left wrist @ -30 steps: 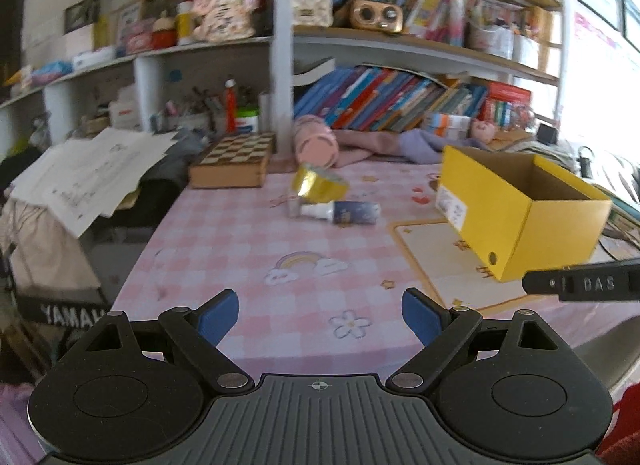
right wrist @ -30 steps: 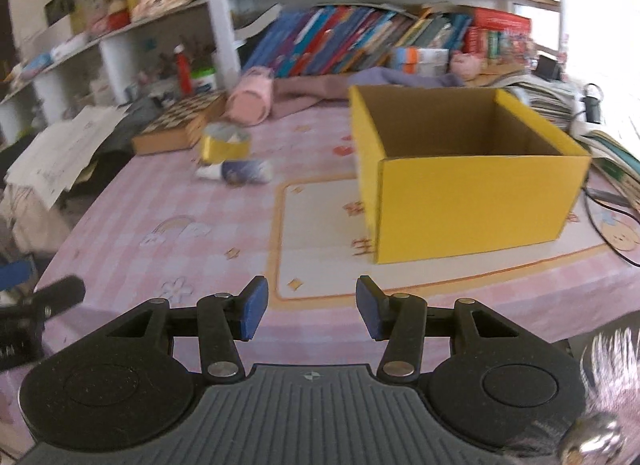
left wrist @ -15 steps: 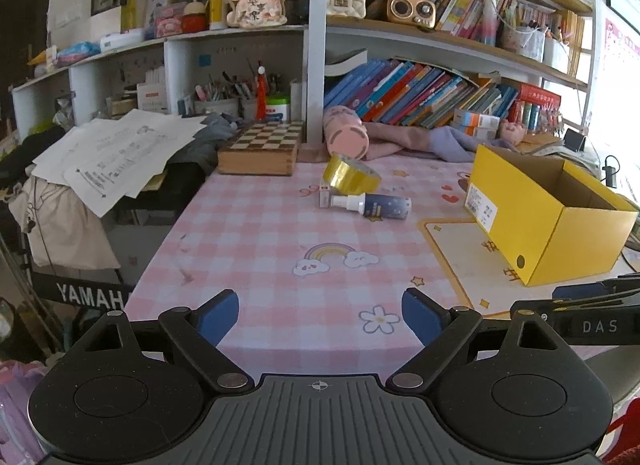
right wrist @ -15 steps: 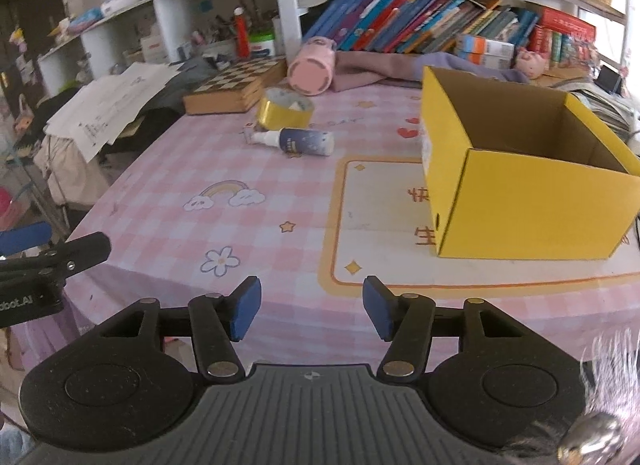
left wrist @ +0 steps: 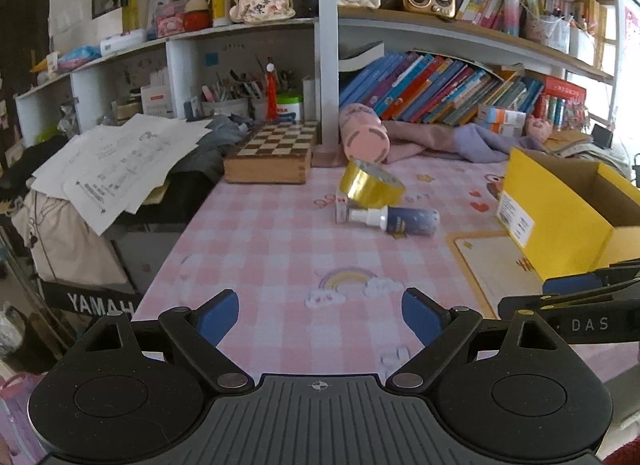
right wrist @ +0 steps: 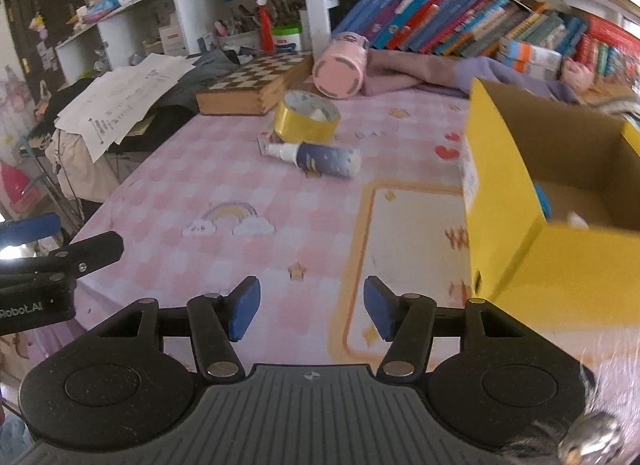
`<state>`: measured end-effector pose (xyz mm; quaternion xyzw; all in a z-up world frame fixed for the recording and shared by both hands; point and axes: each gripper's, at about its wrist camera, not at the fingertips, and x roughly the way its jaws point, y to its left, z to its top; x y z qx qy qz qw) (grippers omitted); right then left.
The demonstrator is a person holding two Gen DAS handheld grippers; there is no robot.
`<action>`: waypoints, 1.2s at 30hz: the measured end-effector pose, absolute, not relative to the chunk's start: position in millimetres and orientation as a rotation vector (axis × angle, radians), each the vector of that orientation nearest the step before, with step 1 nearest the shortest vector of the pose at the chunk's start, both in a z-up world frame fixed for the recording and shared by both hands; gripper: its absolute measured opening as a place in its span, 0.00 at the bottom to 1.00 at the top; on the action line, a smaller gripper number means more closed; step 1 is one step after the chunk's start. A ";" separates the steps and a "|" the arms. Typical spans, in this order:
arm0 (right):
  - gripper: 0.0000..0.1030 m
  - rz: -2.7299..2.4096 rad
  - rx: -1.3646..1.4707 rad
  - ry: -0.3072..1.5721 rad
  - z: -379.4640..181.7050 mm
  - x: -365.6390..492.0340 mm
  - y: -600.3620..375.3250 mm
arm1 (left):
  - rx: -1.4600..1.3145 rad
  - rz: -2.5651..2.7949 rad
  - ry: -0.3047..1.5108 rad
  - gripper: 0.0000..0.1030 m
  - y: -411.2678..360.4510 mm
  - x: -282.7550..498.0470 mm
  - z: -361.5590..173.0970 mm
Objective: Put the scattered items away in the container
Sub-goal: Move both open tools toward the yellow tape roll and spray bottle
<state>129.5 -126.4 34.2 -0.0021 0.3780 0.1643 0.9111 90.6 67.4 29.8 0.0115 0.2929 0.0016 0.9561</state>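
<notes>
A gold tape roll (left wrist: 370,184) (right wrist: 306,117) leans on a small box, and a dark blue spray bottle (left wrist: 394,220) (right wrist: 320,156) lies in front of it on the pink checked tablecloth. The open yellow box (left wrist: 560,217) (right wrist: 540,193) stands to the right with a blue and a white item (right wrist: 576,219) inside. My left gripper (left wrist: 320,315) is open and empty above the near table edge. My right gripper (right wrist: 312,307) is open and empty, near the yellow box's front left corner.
A wooden chessboard box (left wrist: 272,157) and a pink cylinder case (left wrist: 362,139) lie at the back by pink and purple cloth. Loose papers (left wrist: 116,163) overhang the table's left side. Bookshelves stand behind. A cream mat (right wrist: 412,249) lies under the yellow box.
Both grippers have moved forward toward the table, and both views have swung; the tape and bottle look closer. The right view now looks down into the yellow box. Both jaws stay open.
</notes>
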 end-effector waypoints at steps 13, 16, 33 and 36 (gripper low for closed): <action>0.57 0.443 -0.122 0.789 30.3 211.5 -109.0 | 0.061 -0.018 0.589 0.88 56.6 180.4 36.7; 0.58 0.438 -0.118 0.809 26.2 229.2 -108.1 | 0.065 -0.038 0.602 0.88 53.3 198.3 35.7; 0.68 0.438 -0.104 0.836 19.7 303.5 -94.9 | 0.176 -0.146 0.632 0.88 31.8 290.0 31.9; 0.69 0.432 -0.111 0.861 13.4 312.9 -93.6 | 0.210 -0.176 0.650 0.88 27.7 307.2 26.4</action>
